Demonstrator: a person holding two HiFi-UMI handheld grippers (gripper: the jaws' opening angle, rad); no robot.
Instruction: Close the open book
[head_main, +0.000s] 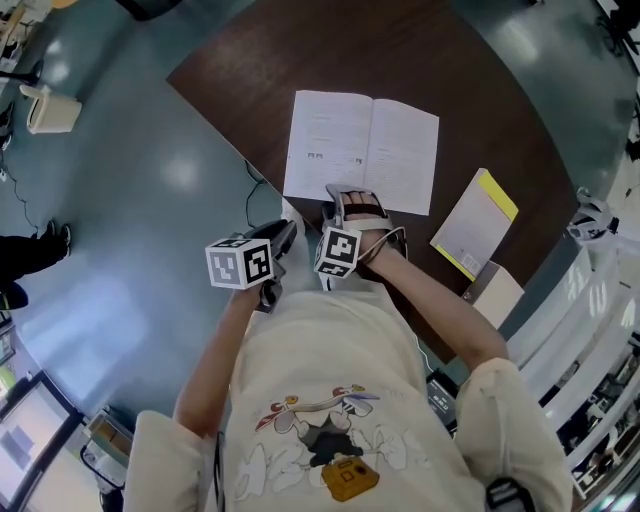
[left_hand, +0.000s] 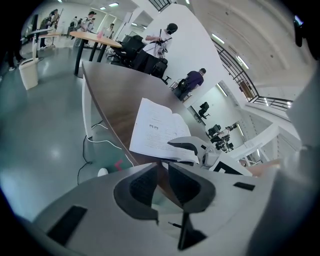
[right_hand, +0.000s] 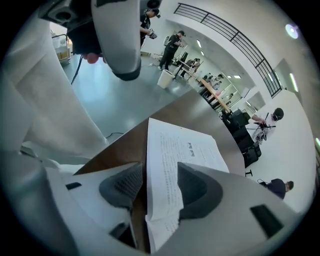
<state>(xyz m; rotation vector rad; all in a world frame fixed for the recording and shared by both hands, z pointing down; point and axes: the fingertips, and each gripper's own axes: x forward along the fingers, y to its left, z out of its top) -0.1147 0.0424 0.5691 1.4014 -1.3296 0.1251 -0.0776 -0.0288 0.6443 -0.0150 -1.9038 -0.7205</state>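
The open book lies flat on the dark brown table, white pages up. My right gripper is at the book's near edge, by the spine. In the right gripper view the near edge of the book stands between the wide jaws of the right gripper; a gap shows beside the left pad. My left gripper hovers at the table's near corner, left of the book. In the left gripper view the left gripper has its jaws a little apart, with nothing between them, and points toward the book.
A closed book with a yellow edge lies to the right of the open one, with a pale box nearer the table edge. The table's left edge drops to grey floor, where a cable runs. A white bin stands far left.
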